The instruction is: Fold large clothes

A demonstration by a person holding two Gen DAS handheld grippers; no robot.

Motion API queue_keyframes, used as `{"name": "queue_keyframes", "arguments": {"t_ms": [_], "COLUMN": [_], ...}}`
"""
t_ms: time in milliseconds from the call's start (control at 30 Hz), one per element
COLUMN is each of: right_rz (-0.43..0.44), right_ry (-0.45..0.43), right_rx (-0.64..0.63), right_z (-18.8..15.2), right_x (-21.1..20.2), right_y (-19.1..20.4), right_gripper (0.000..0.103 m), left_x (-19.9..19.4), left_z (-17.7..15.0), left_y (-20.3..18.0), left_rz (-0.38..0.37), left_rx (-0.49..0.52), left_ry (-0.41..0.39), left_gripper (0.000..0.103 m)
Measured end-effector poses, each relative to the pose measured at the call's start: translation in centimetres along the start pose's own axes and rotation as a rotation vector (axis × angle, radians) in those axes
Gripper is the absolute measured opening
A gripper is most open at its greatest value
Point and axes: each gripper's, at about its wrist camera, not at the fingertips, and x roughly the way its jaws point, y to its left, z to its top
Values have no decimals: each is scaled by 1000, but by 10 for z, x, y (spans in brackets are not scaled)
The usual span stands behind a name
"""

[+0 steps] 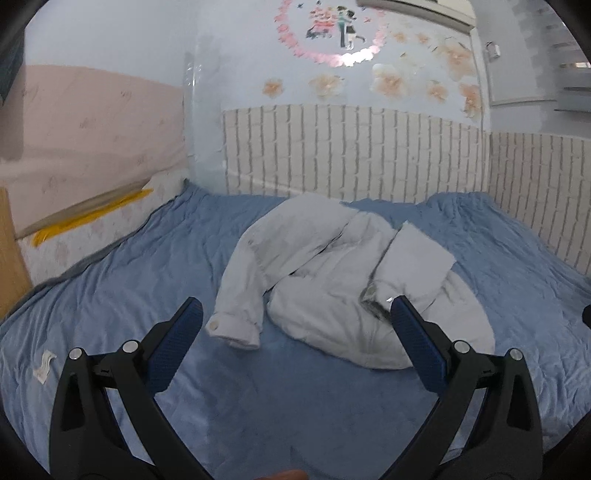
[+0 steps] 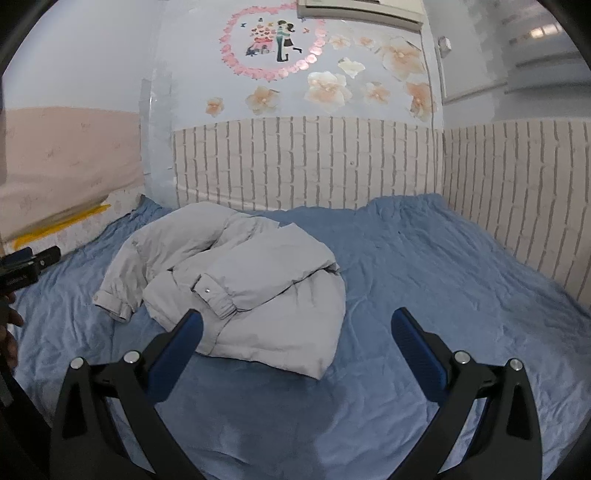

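Jacket (image 1: pixel 332 273), pale grey and padded, lies crumpled on the blue quilt (image 1: pixel 147 266) that covers the bed, toward the far side near the wall. One sleeve stretches out to its left, its buttoned cuff (image 1: pixel 234 330) flat on the quilt. The other sleeve is folded across the body, its snap cuff (image 2: pixel 216 293) resting on top.

The left gripper (image 1: pixel 295 310) hangs above the quilt just short of the jacket, its blue-padded fingers spread wide and holding nothing. The right finger (image 1: pixel 417 339) overlaps the jacket's edge in the picture, but contact cannot be told. The right gripper (image 2: pixel 295 321) hangs likewise over the quilt to the jacket's right, fingers wide apart and empty, with its left finger (image 2: pixel 177 343) in front of the jacket's hem.

The left view alone shows a small white scrap (image 1: pixel 44 365) on the quilt at the near left, and a wooden edge (image 1: pixel 11 254) at the bedside. The right view alone shows the jacket's right side lying flat, a broad bare stretch of quilt beyond it, and a black device (image 2: pixel 26 264) at the left border.

Behind the bed, both views show brick-patterned panels (image 2: pixel 306 162), flower stickers (image 2: pixel 328 88), a heart-shaped decal (image 2: pixel 273 42) and an air conditioner (image 2: pixel 360 11) above.
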Motion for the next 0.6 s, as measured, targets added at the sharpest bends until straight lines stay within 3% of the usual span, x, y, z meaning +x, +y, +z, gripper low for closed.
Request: {"name": "queue_keyframes", "arguments": {"t_ms": [167,333,600], "right_rz": [-10,-19,-19], "right_ry": [50,64,95], "right_rx": [2,-47,-93], "right_z": [-6,-14,-20], "right_x": [20,32,42], "right_y": [4,16,30], "right_gripper": [102,102,102], "left_x": [9,19,18], "left_z": [-7,-7,-12], "left_y": [9,27,31], "left_rz": [-9,-48,-51], "left_rx": [41,-44,-21], "left_ry": [-5,48,47], "left_gripper": [100,100,100]}}
